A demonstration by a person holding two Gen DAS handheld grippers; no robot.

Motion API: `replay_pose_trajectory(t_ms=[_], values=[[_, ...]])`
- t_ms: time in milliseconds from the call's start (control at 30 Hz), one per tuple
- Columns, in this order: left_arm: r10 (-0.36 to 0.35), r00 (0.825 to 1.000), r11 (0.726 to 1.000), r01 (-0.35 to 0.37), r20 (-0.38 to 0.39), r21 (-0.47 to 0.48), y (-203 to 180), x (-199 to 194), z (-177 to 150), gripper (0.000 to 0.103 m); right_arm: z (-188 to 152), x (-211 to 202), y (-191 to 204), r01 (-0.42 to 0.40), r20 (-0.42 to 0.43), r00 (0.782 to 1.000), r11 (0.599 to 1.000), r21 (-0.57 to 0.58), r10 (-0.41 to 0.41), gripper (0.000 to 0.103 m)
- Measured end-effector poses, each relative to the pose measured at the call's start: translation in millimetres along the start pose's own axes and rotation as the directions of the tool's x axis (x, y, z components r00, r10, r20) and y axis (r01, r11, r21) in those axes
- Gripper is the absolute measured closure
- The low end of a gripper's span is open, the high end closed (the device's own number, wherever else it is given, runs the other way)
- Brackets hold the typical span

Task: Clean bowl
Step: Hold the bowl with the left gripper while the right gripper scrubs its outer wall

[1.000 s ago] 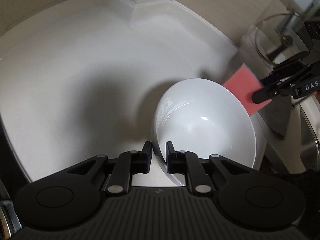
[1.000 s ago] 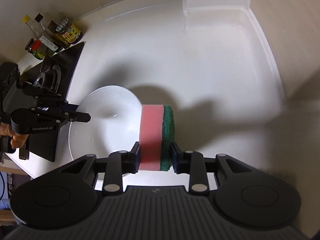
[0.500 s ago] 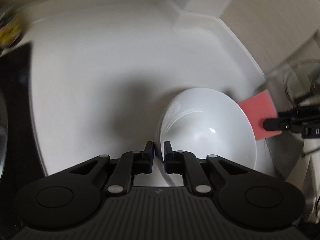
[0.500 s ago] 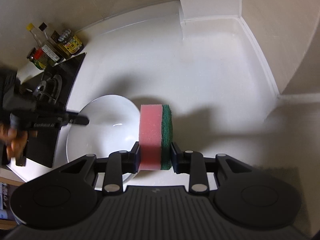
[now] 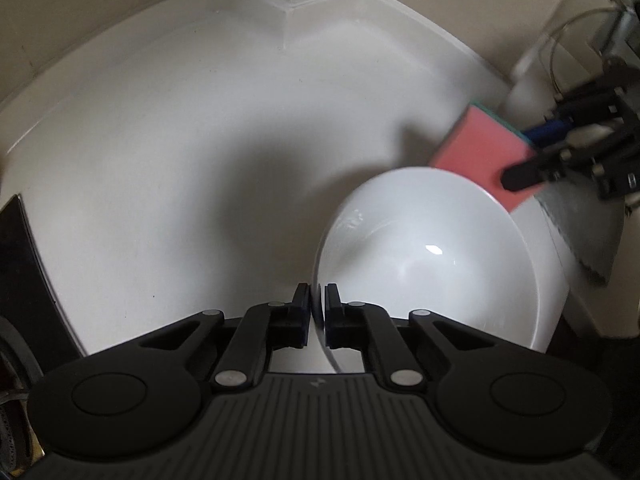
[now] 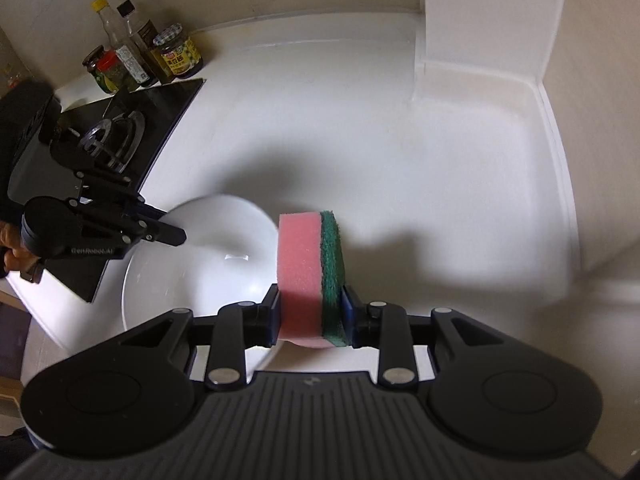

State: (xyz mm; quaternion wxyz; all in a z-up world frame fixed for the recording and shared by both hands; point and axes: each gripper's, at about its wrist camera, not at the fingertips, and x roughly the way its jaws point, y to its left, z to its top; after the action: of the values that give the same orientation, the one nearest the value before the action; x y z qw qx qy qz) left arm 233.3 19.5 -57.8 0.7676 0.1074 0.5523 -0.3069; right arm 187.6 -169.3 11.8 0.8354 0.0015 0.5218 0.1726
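A white bowl (image 5: 432,264) is held above the white counter; my left gripper (image 5: 318,312) is shut on its near rim. In the right wrist view the bowl (image 6: 200,264) sits left of centre with the left gripper (image 6: 176,236) on its far-left rim. My right gripper (image 6: 310,314) is shut on a pink sponge with a green scouring side (image 6: 310,272). The sponge is just beside the bowl's right rim. In the left wrist view the sponge (image 5: 480,156) shows past the bowl's far rim, held by the right gripper (image 5: 524,160).
A black gas hob (image 6: 120,128) lies at the left. Several sauce bottles and jars (image 6: 140,60) stand behind it by the wall. A white column (image 6: 480,20) juts from the back wall. A grey cloth (image 5: 580,232) lies right of the bowl.
Both grippers have shifted a little with their loads. The sponge stays close beside the bowl's rim. Both grips are unchanged.
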Motion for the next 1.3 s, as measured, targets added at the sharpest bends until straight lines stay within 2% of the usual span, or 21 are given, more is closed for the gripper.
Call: replay_pose_trajectory(t_ms=[100, 200, 233, 300, 367, 467, 533, 600, 667, 767, 800, 867, 1000, 1067, 1133, 1167, 1200, 1233, 1300], values=[[0.029, 0.999, 0.979, -0.019, 0.044, -0.202, 7.2, -8.6, -19.7, 0.095, -7.0, -3.3, -6.2, -0.015, 0.017, 1.000, 1.000, 0.022, 0.015, 0.077], [0.073, 0.995, 0.919, -0.039, 0.071, -0.392, 10.2, -17.9, -46.9, 0.096, -16.7, -7.8, -13.1, -0.036, 0.042, 0.999, 0.998, 0.049, 0.034, 0.077], [0.081, 0.993, 0.897, -0.038, 0.080, -0.440, 9.3, -20.1, -56.1, 0.096, -20.0, -8.9, -14.4, -0.041, 0.052, 0.998, 0.998, 0.057, 0.038, 0.077], [0.078, 0.993, 0.882, -0.029, 0.084, -0.470, 8.7, -20.9, -63.5, 0.096, -24.8, -9.9, -13.2, -0.048, 0.060, 0.997, 0.998, 0.051, 0.044, 0.077], [0.063, 0.996, 0.904, -0.027, 0.070, -0.426, 8.6, -17.7, -59.9, 0.098, -30.3, -10.7, -9.0, -0.065, 0.055, 0.996, 0.997, 0.034, 0.063, 0.077], [0.077, 0.997, 0.974, -0.069, 0.026, -0.217, -2.0, -14.8, -43.2, 0.098, -31.3, -12.5, -0.3, -0.034, 0.036, 0.999, 0.999, -0.039, 0.035, 0.077], [0.091, 0.996, 0.994, -0.090, -0.001, -0.068, -15.6, -10.6, -30.7, 0.098, -25.9, -12.5, -0.6, -0.033, 0.022, 0.999, 0.998, -0.054, 0.034, 0.077], [0.085, 0.996, 0.996, -0.084, -0.018, 0.014, -19.2, -6.6, -19.2, 0.098, -18.8, -11.3, -0.3, -0.020, 0.025, 0.999, 0.997, -0.068, 0.021, 0.077], [0.083, 0.996, 0.996, -0.082, -0.023, 0.022, -18.3, -4.3, -10.9, 0.098, -13.0, -8.0, 1.0, 0.000, 0.027, 1.000, 0.997, -0.073, 0.002, 0.077], [0.096, 0.995, 0.987, -0.092, 0.024, -0.132, -9.5, -8.3, -11.0, 0.096, -9.9, -6.1, -1.1, 0.011, 0.032, 0.999, 0.998, -0.060, -0.009, 0.077], [0.099, 0.994, 0.977, -0.090, 0.037, -0.196, -6.3, -9.4, -14.6, 0.095, -11.1, -6.5, -2.2, 0.007, 0.034, 0.999, 0.998, -0.055, -0.005, 0.077], [0.114, 0.991, 0.934, -0.082, 0.073, -0.347, -0.4, -16.5, -29.2, 0.093, -14.3, -7.8, -4.3, -0.001, 0.039, 0.999, 0.999, -0.043, 0.003, 0.077], [0.142, 0.985, 0.882, -0.082, 0.097, -0.463, -3.6, -21.4, -50.9, 0.095, -22.1, -11.4, -6.4, -0.014, 0.054, 0.998, 1.000, -0.006, 0.014, 0.077], [0.130, 0.986, 0.883, -0.068, 0.103, -0.465, -4.2, -18.7, -53.1, 0.096, -25.4, -12.5, -6.0, -0.023, 0.056, 0.998, 1.000, 0.012, 0.022, 0.077], [0.105, 0.990, 0.909, -0.058, 0.093, -0.413, -2.3, -15.9, -49.0, 0.097, -31.7, -15.4, -3.2, -0.015, 0.057, 0.998, 1.000, 0.020, 0.014, 0.076], [0.097, 0.991, 0.917, -0.055, 0.089, -0.394, -5.1, -4.9, -36.2, 0.097, -31.6, -15.7, -3.3, -0.013, 0.052, 0.999, 1.000, 0.017, 0.012, 0.076], [0.092, 0.992, 0.934, -0.056, 0.084, -0.354, -7.5, 4.2, -24.0, 0.098, -31.3, -16.0, -3.4, -0.010, 0.046, 0.999, 1.000, 0.014, 0.010, 0.077], [0.090, 0.993, 0.957, -0.065, 0.076, -0.283, -10.0, 8.1, -16.1, 0.099, -31.0, -16.3, -3.5, -0.008, 0.041, 0.999, 1.000, 0.010, 0.008, 0.077], [0.088, 0.994, 0.985, -0.078, 0.057, -0.152, -17.0, 10.0, -0.6, 0.101, -25.0, -14.7, -5.3, -0.002, 0.031, 1.000, 1.000, 0.007, 0.001, 0.077]])
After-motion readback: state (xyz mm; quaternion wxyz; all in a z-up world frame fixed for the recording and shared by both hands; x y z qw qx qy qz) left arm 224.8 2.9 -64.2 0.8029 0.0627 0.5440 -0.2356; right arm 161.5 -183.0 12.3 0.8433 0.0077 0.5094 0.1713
